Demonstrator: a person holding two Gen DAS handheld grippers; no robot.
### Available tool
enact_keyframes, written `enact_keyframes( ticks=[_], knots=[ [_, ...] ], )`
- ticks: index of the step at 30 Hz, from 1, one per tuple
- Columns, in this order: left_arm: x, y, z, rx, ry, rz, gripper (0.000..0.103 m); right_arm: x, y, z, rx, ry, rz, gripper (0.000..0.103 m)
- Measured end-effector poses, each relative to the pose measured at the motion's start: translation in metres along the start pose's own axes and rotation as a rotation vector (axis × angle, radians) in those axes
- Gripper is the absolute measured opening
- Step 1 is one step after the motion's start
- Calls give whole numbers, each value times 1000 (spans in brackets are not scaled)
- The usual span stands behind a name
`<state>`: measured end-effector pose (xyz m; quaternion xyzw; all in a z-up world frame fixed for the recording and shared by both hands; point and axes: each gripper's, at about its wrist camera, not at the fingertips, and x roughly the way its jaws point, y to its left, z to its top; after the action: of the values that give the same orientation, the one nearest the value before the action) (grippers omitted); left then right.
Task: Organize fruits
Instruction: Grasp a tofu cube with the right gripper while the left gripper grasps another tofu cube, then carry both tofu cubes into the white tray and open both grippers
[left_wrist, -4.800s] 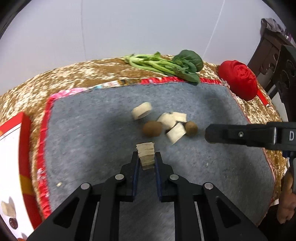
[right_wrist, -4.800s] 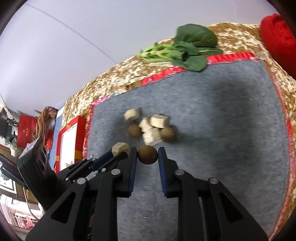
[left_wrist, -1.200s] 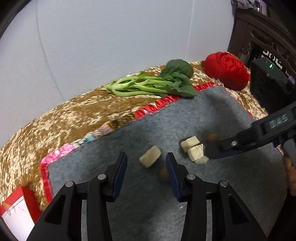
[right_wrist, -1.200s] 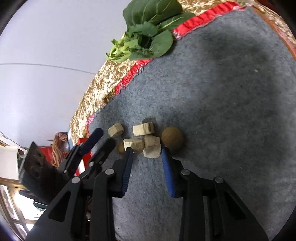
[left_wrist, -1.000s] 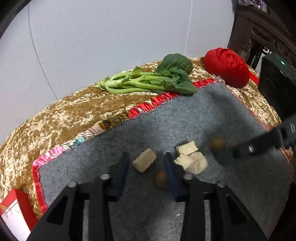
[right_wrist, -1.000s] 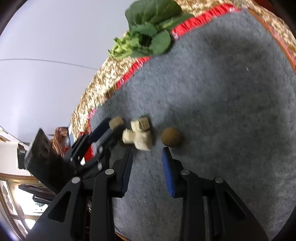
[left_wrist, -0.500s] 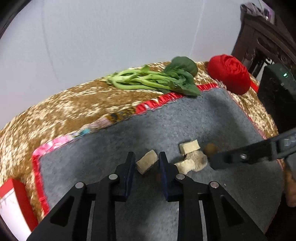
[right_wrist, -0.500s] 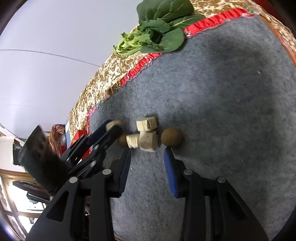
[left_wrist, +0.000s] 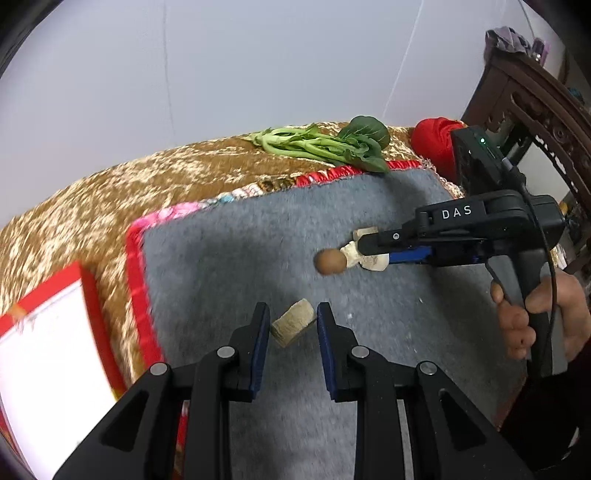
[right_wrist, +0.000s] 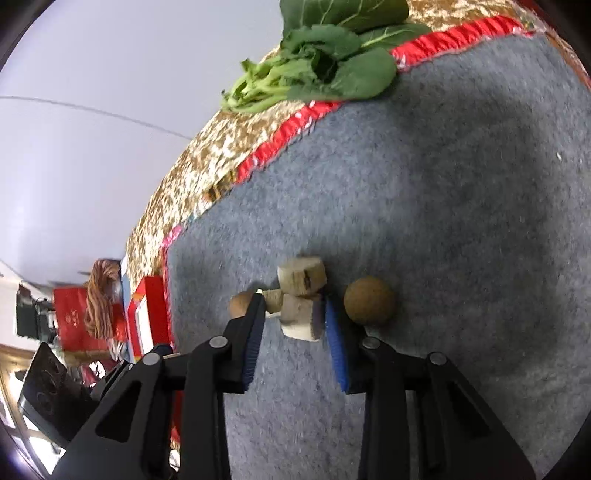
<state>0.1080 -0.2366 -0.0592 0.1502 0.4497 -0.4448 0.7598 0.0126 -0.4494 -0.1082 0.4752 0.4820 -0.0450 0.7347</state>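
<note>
My left gripper (left_wrist: 291, 309) is shut on a pale cut fruit chunk (left_wrist: 293, 325), held just above the left part of the grey mat (left_wrist: 229, 251). My right gripper (right_wrist: 293, 302) is open, its blue pads close on either side of a pale chunk (right_wrist: 301, 321) that lies on the mat. A smaller pale piece (right_wrist: 274, 301) sits by its left finger and another chunk (right_wrist: 301, 276) just beyond. One brown round fruit (right_wrist: 369, 301) lies right of the jaws; a second (right_wrist: 240, 304) peeks out behind the left finger.
A red and white box (left_wrist: 55, 332) stands off the mat's left edge. Leafy greens (left_wrist: 325, 146) and a red cloth bundle (left_wrist: 432, 144) lie on the gold cloth at the back. A hand (left_wrist: 535, 306) holds the right gripper. Dark carved furniture (left_wrist: 535, 103) stands at the right.
My left gripper closed on the pale chunk and carried it left toward the red box. The right gripper moved in around the pale chunks beside the brown fruit.
</note>
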Motion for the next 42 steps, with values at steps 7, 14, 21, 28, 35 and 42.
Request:
enact_keyframes(
  ticks=[7, 14, 21, 28, 35, 42],
  knots=[
    [-25, -4, -22, -105, -4, 31, 25, -7, 2, -9, -64, 38, -24, 21],
    [-28, -11, -40, -174, 0, 41, 25, -20, -13, -12, -72, 24, -66, 21],
    [-24, -16, -43, -146, 22, 55, 25, -7, -7, -7, 12, 29, -23, 40],
    [-28, -9, -44, -149, 17, 58, 25, 0, 14, -10, -63, -29, -95, 40],
    [-34, 4, -47, -190, 11, 71, 25, -2, 21, -15, -101, -43, -99, 29],
    [-48, 15, -47, -213, -20, 97, 25, -16, 42, -24, -116, -50, 55, 29]
  ],
)
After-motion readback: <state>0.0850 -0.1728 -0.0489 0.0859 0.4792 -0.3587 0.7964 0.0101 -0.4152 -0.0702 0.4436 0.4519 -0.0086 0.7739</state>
